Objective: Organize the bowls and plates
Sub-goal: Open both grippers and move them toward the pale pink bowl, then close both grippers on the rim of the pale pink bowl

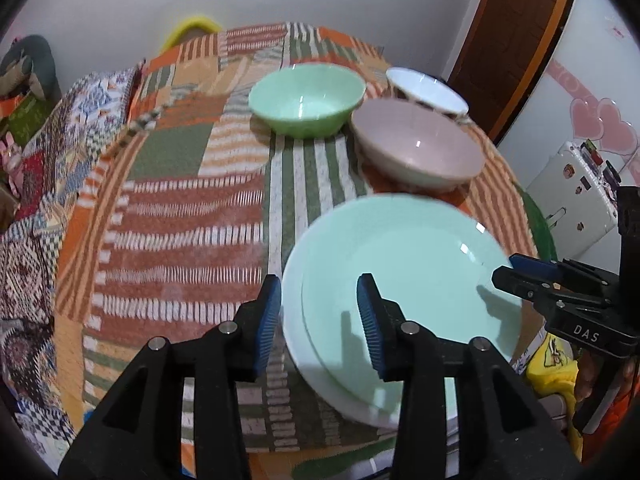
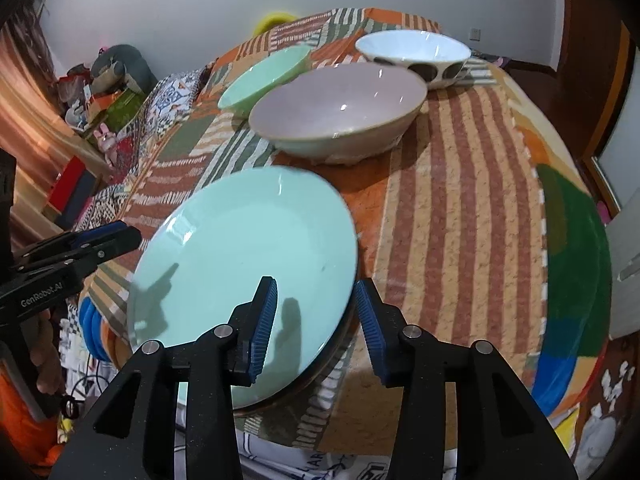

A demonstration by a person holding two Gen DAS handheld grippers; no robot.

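Left tool [image 1: 319, 322] and right tool [image 2: 316, 326] both hang spread, straddling opposite rims of the mint plate [image 1: 404, 280], which tops a plate stack on the bench [image 2: 460, 184]. Best to close on one rim squarely. Ahead: green bowl [image 1: 306, 100], pink bowl [image 1: 418, 146], spotted bowl [image 1: 426, 90], all empty.

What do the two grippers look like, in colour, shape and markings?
Both are black plastic with silver bolts and two fingers faced with ribbed blue pads. The left gripper shows white lettering "GenRobot.AI" on its side in the right wrist view. The right gripper bears "DAS" in the left wrist view. No cables or sleeves are clearly visible.
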